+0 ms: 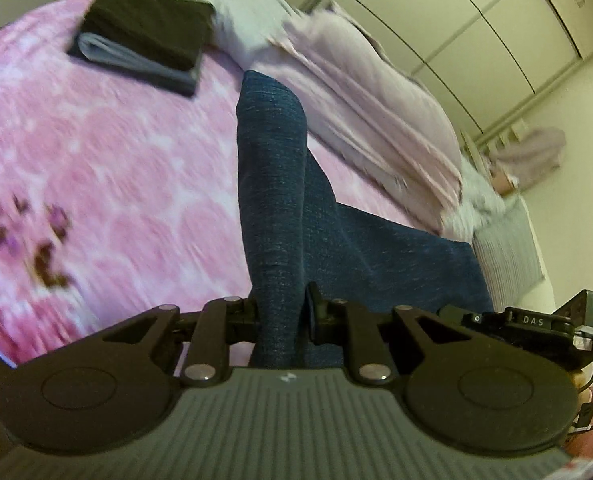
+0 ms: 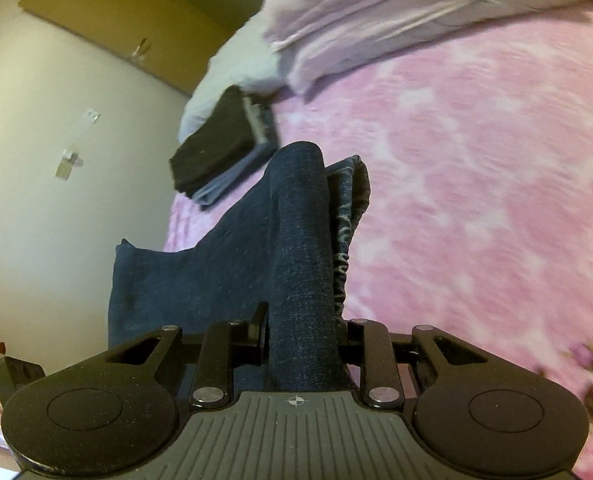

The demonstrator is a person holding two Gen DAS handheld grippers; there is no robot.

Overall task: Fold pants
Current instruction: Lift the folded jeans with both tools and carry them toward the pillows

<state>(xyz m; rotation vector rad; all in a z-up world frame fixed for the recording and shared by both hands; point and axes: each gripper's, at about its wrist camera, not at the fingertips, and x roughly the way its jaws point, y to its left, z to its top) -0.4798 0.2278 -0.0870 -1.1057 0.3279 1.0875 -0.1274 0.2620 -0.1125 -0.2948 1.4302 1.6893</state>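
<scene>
Dark blue denim pants hang lifted over the pink bedspread. My left gripper is shut on a bunched ridge of the denim, and the cloth runs away from it up the view and spreads to the right. In the right wrist view my right gripper is shut on the same pants, with a rolled fold rising between its fingers and a flap hanging to the left. A paler inner side of the denim shows on the right of the fold.
A folded stack of dark and grey-blue clothes lies near the pillows, seen too as the stack in the right wrist view. Wardrobe doors stand beyond the bed. The other gripper's body shows at lower right.
</scene>
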